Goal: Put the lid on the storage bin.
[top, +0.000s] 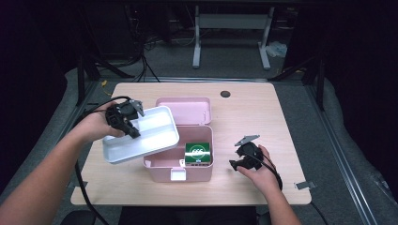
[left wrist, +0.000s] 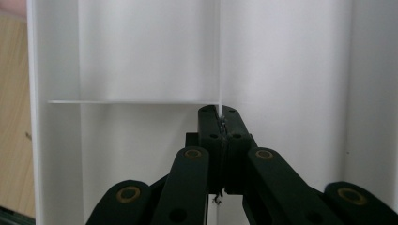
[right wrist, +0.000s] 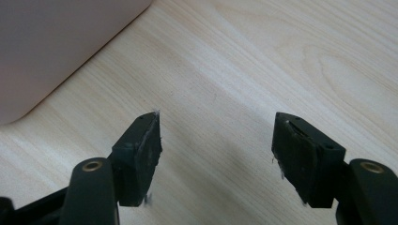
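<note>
Nearest the high camera, two forearms come in from six o'clock, each hand holding a gripper. From about nine o'clock, the left gripper [top: 126, 120] holds a white tray [top: 155, 136] tilted above the table, partly over the left side of the pink box [top: 178, 161]. In the left gripper view its jaws are pressed together on the thin white divider [left wrist: 218, 56] running down the tray's middle, and a second divider wall [left wrist: 126, 101] branches off sideways. The box stands open near the table's centre, its lid [top: 184, 110] folded back toward twelve o'clock. Inside, at the right end, lies a green packet [top: 197, 152] with white markings. A pale latch [top: 177, 175] sits on the box's front wall.

At about four o'clock from the box, the right gripper [top: 239, 161] rests low over the wooden table [top: 263, 117], apart from the box. In the right gripper view its jaws stand wide apart with bare wood between them, and the box's rounded corner [right wrist: 56, 51] lies at ten o'clock. A dark round hole [top: 225, 93] marks the tabletop near the far edge.
</note>
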Demonstrator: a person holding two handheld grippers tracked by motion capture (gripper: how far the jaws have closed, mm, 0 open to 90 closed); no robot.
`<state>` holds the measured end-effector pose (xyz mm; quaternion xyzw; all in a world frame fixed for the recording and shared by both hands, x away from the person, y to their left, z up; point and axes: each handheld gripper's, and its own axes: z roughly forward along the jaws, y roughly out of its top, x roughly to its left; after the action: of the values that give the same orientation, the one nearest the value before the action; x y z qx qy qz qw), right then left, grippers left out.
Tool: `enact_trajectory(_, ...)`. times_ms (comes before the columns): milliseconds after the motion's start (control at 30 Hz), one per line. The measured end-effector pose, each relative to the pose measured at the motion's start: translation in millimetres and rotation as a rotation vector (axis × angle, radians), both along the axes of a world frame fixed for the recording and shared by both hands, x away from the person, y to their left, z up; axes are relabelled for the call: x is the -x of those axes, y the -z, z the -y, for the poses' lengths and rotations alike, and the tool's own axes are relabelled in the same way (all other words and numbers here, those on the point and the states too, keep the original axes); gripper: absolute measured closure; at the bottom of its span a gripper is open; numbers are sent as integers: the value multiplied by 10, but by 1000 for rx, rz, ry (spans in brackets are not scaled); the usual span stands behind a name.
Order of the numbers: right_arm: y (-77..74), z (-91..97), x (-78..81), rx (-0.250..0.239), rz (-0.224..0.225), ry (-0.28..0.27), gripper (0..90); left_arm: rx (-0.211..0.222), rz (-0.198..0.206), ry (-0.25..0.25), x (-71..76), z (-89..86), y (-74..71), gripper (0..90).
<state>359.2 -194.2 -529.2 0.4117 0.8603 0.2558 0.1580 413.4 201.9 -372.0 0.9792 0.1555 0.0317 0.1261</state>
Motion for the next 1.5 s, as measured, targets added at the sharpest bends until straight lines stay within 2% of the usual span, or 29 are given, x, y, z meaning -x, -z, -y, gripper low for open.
enact_trajectory(100, 3, -9, 2, 6, 3, -1, 327, 2, -4, 31, -14, 152, 17, 895)
enact_trajectory(200, 4, -25, 8, 19, 11, -7, 329, -9, 8, 87, -20, 302, 35, 895)
enact_trajectory(367, -4, -22, 13, 10, 16, -6, 329, -2, -1, 153, -24, 548, 59, 895)
enact_trajectory(467, -15, -18, 18, 2, 21, -1, 330, 7, 7, 194, -8, 684, 65, 895)
enact_trajectory(633, -17, -8, 16, -1, 21, -1, 330, 21, -3, 235, 9, 854, 104, 895)
enact_trajectory(733, -14, -10, 14, -3, 21, -5, 330, 11, -5, 254, 10, 934, 142, 895)
enact_trajectory(967, -8, -13, 14, -2, 17, -7, 330, 12, -20, 262, 0, 1032, 226, 895)
enact_trajectory(1367, -10, -15, 14, 2, 21, -6, 331, 22, -14, 277, -1, 1033, 313, 890)
enact_trajectory(1500, -9, -13, 14, -2, 19, -9, 331, 11, -38, 283, -19, 1045, 398, 892)
